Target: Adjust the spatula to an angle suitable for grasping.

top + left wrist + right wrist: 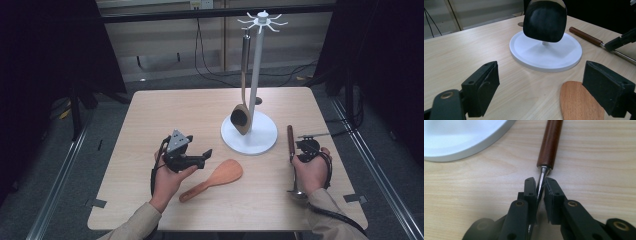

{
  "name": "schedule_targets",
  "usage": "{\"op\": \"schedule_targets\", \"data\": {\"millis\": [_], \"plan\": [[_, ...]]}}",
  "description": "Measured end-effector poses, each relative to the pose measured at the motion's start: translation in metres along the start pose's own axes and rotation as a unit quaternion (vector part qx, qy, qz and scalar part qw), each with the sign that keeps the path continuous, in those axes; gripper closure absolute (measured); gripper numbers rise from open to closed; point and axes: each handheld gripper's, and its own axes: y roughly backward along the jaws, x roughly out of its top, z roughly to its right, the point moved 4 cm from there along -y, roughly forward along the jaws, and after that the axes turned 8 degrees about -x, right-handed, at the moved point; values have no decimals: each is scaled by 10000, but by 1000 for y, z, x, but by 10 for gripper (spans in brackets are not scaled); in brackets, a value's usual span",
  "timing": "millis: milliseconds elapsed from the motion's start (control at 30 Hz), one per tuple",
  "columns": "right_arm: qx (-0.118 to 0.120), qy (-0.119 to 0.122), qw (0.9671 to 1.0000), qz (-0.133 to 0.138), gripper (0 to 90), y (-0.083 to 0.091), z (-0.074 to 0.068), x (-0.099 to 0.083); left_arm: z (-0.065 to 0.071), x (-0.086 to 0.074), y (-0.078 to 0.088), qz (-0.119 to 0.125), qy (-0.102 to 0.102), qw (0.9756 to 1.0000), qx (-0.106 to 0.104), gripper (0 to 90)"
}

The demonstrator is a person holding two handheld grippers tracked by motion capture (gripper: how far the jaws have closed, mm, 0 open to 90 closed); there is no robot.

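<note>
My right gripper (540,185) is squeezing the thin shiny metal neck of a ladle (291,150), just below its brown wooden handle (550,143). The two black jaws are almost closed, and the metal sits right between the pads, which look like they press on it from both sides. The ladle lies flat on the table (170,107), near the right edge, with the wooden handle pointing away from me and the round bowl end (298,195) close to my right wrist. The ladle is just beside the white round base (249,137) of the hanging stand (256,65), but not touching it. One big spoon (242,112) hangs from the top of the stand, with its dark scoop low over the base. My left gripper (541,92) is wide open and holds nothing. It hovers over the table to the left of the stand. A flat wooden rice paddle (212,180) lies on the table next to it, and the paddle's wide end sits close to the right-hand jaw in the left gripper view
</note>
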Motion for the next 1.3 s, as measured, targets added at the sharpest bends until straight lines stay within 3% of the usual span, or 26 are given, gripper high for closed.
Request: {"op": "schedule_targets", "data": {"millis": [200,367,433,567,667,767,867,967,1033,1167,1200,1233,1300], "plan": [[14,-264,9994,-228,833,-3,8,2,-1,0,-1,-19,-1,10000,-1,139],[-201,-241,9989,-358,841,-4,4,7,0,-1,-2,-12,12,10000,-22,139],[-266,-365,9981,-410,859,-4,3,8,1,-1,-2,-19,-5,10000,-27,139],[-237,-673,9974,-86,861,-6,7,9,1,0,-1,7,-15,10000,-31,139],[-14,-757,9968,273,861,2,9,12,-1,-1,0,3,12,10000,12,139],[196,-807,9937,749,863,17,8,15,-2,0,1,10,3,10000,32,139],[449,-816,9862,1371,867,34,5,15,-1,1,2,43,2,10000,42,139],[595,-747,9794,1780,868,48,3,12,1,1,2,16,-6,10000,42,139],[734,-686,9725,2103,868,55,2,9,2,0,0,-1,-12,10000,10,139],[950,-644,9636,2414,868,64,-6,4,3,-1,-2,-23,-25,10000,-5,139],[1014,-642,9607,2501,868,67,-8,4,2,-1,-2,-13,-16,10000,1,138],[1034,-605,9555,2697,868,72,-13,3,3,-1,-2,-9,-3,10000,11,139],[1025,-539,9515,2849,868,78,-18,4,3,-1,-3,-30,-19,10000,44,139]]}}
